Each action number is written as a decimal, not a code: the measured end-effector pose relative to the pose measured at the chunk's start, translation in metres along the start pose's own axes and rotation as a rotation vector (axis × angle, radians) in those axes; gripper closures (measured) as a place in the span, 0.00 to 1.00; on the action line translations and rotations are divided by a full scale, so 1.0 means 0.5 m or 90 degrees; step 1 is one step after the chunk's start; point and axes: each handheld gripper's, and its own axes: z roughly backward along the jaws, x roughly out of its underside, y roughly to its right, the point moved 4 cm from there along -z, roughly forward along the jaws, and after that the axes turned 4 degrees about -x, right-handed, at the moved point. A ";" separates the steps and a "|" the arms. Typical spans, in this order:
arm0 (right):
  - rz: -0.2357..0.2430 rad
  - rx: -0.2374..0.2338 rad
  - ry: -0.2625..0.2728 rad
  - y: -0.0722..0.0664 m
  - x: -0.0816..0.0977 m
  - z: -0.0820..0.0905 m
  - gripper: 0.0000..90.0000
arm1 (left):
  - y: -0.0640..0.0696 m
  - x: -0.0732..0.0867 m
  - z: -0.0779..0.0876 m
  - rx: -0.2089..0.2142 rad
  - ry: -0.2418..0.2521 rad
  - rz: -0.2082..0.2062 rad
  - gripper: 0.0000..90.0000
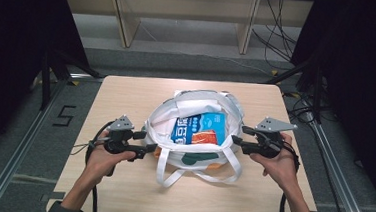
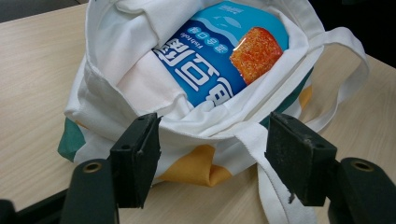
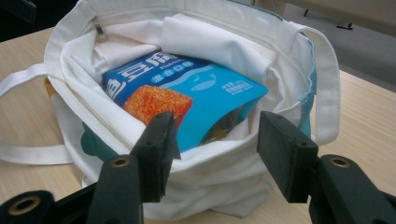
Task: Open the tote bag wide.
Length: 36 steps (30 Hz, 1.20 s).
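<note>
We record one white cloth tote bag [image 1: 194, 136], mouth open upward, lying at the middle of the pale wooden worktop [image 1: 126, 96]. Its outer panel carries teal and orange patches; two white strap handles [image 1: 196, 174] spill toward the person's side.

Contents: one blue snack packet [image 1: 199, 128] with white lettering and an orange-red printed square, lying tilted among the folded white lining. In the right gripper view we note a small metal zip pull [image 3: 99, 31] at the inner rim.

Left claw [image 1: 149, 147]: released, jaws spread, just beside the bag's left wall; in its own view the rim and a strap root sit between the jaws, untouched.

Right claw [image 1: 237, 134]: released, jaws spread, just beside the bag's right rim, gripping nothing.
</note>
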 end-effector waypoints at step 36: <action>-0.035 0.008 -0.003 -0.045 0.060 0.039 0.38 | 0.021 0.052 0.019 0.003 -0.001 -0.009 0.33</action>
